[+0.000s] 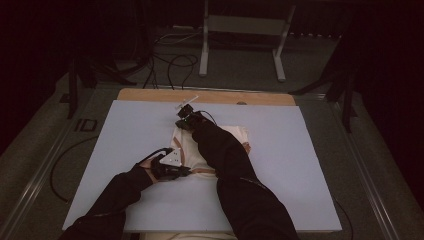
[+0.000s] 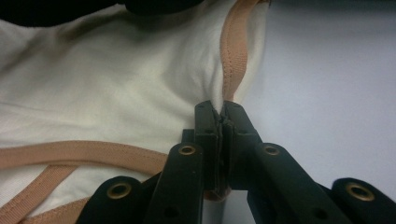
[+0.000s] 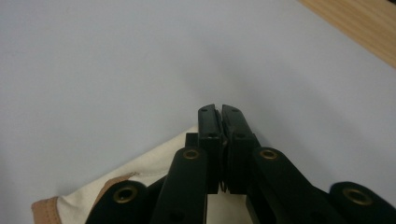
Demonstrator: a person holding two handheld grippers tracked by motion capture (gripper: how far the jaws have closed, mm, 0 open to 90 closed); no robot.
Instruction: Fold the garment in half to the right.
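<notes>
A cream garment (image 1: 239,133) with tan trim lies on a pale blue board (image 1: 135,130), partly hidden by the person's right forearm. My left gripper (image 1: 188,171) sits at the garment's near left edge. In the left gripper view its jaws (image 2: 220,108) are shut on the cloth (image 2: 116,93) right beside the tan trim (image 2: 232,51). My right gripper (image 1: 181,123) is at the garment's far left corner. In the right gripper view its jaws (image 3: 218,109) are pressed together, with the cream corner (image 3: 154,170) running in under them.
A wooden table edge (image 1: 150,95) shows beyond the board's far side. Behind it stand a metal frame (image 1: 240,25) and loose cables (image 1: 170,65) on the floor. Bare board (image 1: 290,150) stretches to the right of the garment and to its left.
</notes>
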